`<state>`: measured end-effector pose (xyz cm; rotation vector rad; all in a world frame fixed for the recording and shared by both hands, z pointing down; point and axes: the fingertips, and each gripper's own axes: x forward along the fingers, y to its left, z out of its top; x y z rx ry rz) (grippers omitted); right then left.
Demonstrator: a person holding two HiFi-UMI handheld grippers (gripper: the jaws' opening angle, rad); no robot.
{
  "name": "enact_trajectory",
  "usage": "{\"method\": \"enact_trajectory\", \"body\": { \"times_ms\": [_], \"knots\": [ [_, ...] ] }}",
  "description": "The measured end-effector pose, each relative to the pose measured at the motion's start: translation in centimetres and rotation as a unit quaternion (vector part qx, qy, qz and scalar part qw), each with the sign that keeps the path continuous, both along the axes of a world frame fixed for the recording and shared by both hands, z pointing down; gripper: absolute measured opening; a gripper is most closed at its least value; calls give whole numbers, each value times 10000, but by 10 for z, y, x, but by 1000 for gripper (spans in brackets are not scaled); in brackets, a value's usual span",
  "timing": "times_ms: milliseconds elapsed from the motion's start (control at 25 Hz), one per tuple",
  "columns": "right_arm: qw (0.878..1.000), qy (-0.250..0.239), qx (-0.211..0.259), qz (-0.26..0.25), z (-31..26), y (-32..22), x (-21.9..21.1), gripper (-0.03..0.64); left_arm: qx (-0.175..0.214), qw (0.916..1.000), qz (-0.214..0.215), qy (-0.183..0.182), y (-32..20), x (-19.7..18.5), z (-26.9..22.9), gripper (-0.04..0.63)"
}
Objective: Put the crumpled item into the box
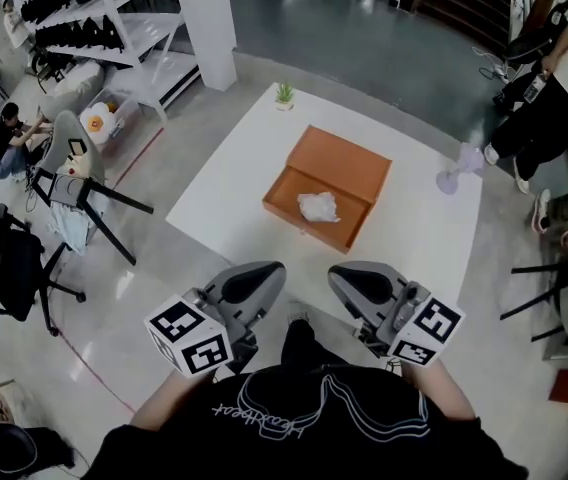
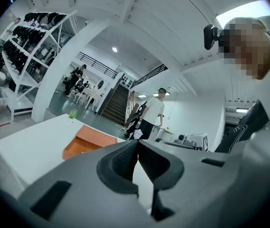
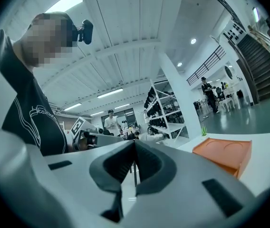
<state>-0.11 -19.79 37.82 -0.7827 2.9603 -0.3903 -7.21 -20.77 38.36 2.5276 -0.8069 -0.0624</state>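
Note:
An open orange box point(image 1: 326, 186) sits on the white table point(image 1: 224, 183), its lid tilted back. A crumpled white item point(image 1: 318, 206) lies inside the box. Both grippers hang near the person's body, well short of the table. My left gripper point(image 1: 260, 281) is shut with nothing between its jaws. My right gripper point(image 1: 354, 280) is also shut and empty. In the left gripper view the box point(image 2: 85, 144) shows past the shut jaws point(image 2: 137, 159). The right gripper view has the box point(image 3: 225, 153) at the right of the closed jaws point(image 3: 135, 163).
A small potted plant point(image 1: 284, 94) stands at the table's far corner. A white desk fan point(image 1: 456, 172) is near the table's right edge. A person point(image 1: 554, 98) stands at the right, another sits at the left point(image 1: 9, 140). Chairs point(image 1: 74, 183) and shelving point(image 1: 104, 23) line the left.

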Motion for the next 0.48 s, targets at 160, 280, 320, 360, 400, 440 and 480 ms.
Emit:
{"method": "enact_trajectory", "body": {
  "times_ms": [160, 280, 320, 360, 400, 440, 480],
  "knots": [
    [9999, 91, -48, -2, 4, -7, 0, 3, -68, 10000, 16, -34, -6, 2, 5, 5],
    [9999, 135, -91, -43, 8, -13, -3, 3, -150, 9999, -27, -20, -13, 0, 10, 5],
    [9998, 133, -103, -61, 9, -15, -3, 3, -160, 9999, -35, -14, -15, 0, 11, 5],
    [9998, 126, -118, -73, 9, -18, -3, 3, -159, 9999, -39, -12, -18, -1, 11, 5],
    [9998, 117, -136, -79, 9, -21, -3, 3, -161, 9999, -44, -12, -21, -1, 11, 5],
    [9998, 108, -156, -79, 9, -24, -2, 3, -168, 9998, -49, -14, -24, -1, 12, 5],
    [9998, 100, -176, -79, 9, -28, -2, 3, -177, 9998, -54, -16, -27, -2, 13, 5]
  ]
}}
